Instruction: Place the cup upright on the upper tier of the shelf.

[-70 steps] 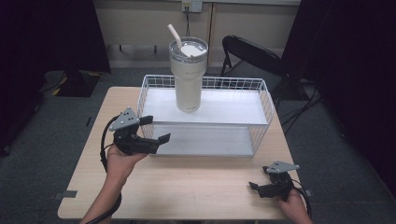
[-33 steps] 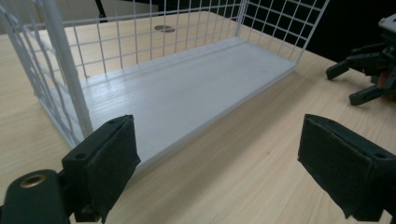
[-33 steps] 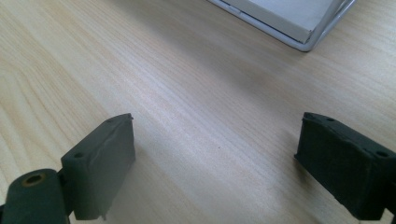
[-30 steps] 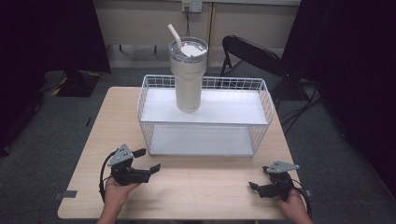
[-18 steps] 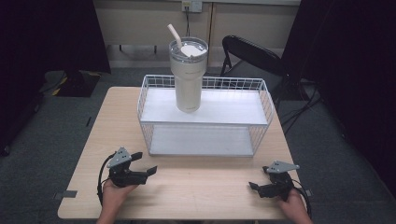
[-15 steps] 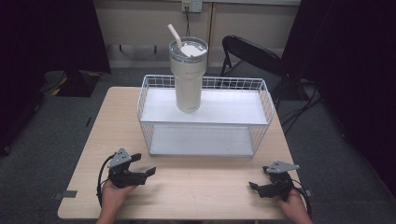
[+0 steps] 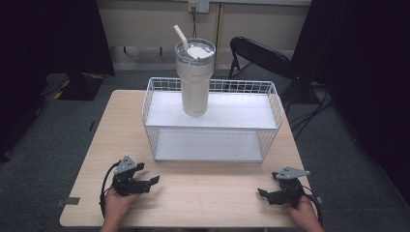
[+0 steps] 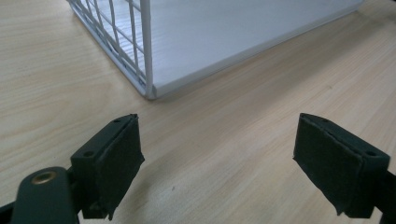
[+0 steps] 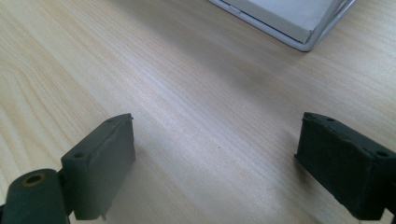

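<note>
Both grippers are rested at the near table edge: left gripper jaws, just closing, and right gripper are held apart, empty. Tumbler is stood on wire rack. Hands should be kept clear.

Black grippers, grey three-cornered top plates, black trailing cables.

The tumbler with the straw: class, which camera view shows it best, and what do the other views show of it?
The high view. There the tumbler stands whole and upright on the top shelf of the white wire rack, lid and straw visible. The left gripper view and right gripper view look low across the table and catch just a bottom corner of the rack, not the tumbler.
</note>
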Demonstrator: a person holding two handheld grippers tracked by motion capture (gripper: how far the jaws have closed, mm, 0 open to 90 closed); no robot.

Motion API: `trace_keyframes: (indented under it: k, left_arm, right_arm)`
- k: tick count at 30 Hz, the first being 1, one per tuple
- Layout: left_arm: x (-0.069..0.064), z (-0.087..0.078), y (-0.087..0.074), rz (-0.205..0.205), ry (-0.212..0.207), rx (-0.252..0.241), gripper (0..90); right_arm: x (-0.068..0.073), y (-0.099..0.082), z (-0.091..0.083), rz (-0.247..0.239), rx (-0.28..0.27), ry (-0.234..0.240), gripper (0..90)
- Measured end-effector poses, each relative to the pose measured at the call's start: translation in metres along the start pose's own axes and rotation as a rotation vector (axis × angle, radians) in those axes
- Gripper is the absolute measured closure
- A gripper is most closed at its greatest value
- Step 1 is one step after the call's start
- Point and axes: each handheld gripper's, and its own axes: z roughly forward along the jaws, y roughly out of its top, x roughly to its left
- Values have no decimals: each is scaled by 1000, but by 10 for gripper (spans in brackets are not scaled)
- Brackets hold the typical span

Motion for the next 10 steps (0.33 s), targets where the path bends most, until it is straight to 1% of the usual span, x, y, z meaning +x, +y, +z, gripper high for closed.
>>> trace_keyframes:
  k: [3, 5, 7, 10]
  left_arm:
    - [0, 0, -1, -4, 8, 14, 150]
    - [0, 0, -2, 12, 19, 35, 150]
    - [-1, 1, -3, 39, 35, 70, 150]
    - [-3, 3, -4, 54, 35, 96, 150]
  right_arm:
    - [0, 0, 0, 0, 0, 0, 106]
    - [0, 0, 0, 0, 0, 0, 106]
    - [0, 0, 0, 0, 0, 0, 106]
    - [0, 0, 0, 0, 0, 0, 106]
